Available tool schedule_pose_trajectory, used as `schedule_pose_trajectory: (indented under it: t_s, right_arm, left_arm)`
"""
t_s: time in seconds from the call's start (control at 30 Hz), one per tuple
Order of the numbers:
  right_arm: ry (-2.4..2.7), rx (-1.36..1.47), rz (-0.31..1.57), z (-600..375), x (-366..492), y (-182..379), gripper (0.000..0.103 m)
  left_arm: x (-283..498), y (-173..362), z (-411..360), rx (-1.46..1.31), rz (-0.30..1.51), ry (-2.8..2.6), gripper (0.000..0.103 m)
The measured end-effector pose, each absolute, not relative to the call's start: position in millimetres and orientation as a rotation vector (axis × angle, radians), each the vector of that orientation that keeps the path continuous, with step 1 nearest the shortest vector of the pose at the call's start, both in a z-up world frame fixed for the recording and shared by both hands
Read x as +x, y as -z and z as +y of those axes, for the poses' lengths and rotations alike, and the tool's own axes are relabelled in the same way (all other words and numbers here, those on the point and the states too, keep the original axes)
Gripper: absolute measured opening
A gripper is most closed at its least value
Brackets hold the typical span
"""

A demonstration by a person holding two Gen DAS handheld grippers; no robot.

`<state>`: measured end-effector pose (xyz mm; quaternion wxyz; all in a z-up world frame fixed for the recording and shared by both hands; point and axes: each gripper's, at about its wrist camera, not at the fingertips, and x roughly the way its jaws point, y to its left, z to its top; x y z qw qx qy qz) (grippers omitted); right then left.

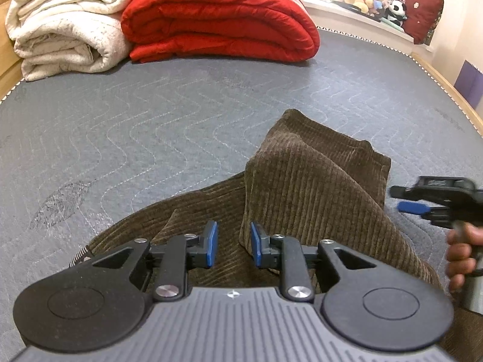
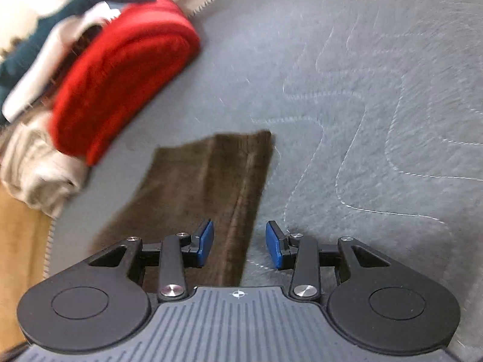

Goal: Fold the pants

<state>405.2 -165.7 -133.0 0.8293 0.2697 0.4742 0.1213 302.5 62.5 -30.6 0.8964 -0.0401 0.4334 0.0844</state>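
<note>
I can read no words, numbers or brand names anywhere. The only sign is a small white crosshair mark printed on the ribbed grey body behind my left claw (image 1: 233, 248), and the same mark sits behind my right claw (image 2: 240, 248).

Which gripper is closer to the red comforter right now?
Neither clearly: both hang over the brown pants, well short of the red comforter. Left gripper faces it; right gripper has it front-left.

Ribbed corduroy pants (image 1: 317, 175); quilted matt mattress (image 1: 151, 114)
</note>
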Motion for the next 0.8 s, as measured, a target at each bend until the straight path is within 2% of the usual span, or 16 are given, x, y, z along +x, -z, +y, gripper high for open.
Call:
schedule_pose_trajectory:
  t_s: [0.2,0.23,0.27,0.3,0.43,0.6,0.67,0.8]
  right_arm:
    - [-0.248,0.532,0.992,-143.7,421.0,148.4,0.041]
    - [-0.248,0.525,0.988,-140.0,422.7,148.2,0.032]
    - [-0.260,0.509,0.990,-134.2,423.9,149.0,0.013]
    - [-0.271,0.488,0.991,-134.8,423.8,145.2,0.012]
    - [-0.321,0.458,0.936,-139.3,427.1,119.7,0.010]
    - [-0.304,0.553,0.644,-205.0,410.8,26.1,0.009]
    - [-0.195,0.590,0.510,-252.6,389.9,-2.3,0.009]
    - [0.262,0.618,0.344,-347.1,337.4,-10.1,0.009]
  left_arm:
    - [306.6,29.2,76.7,-0.106,0.896,-0.200,0.026]
    - [307.5,28.1,77.6,-0.110,0.895,-0.203,0.026]
    - [308.1,27.4,77.2,-0.111,0.891,-0.203,0.026]
    - [308.5,26.9,75.4,-0.104,0.887,-0.199,0.026]
    - [307.7,26.7,66.0,-0.065,0.869,-0.176,0.026]
    - [306.7,19.0,62.8,-0.089,0.813,-0.126,0.026]
    - [305.8,17.1,55.2,-0.085,0.795,-0.070,0.026]
    - [301.1,22.5,27.6,-0.061,0.795,0.085,0.026]
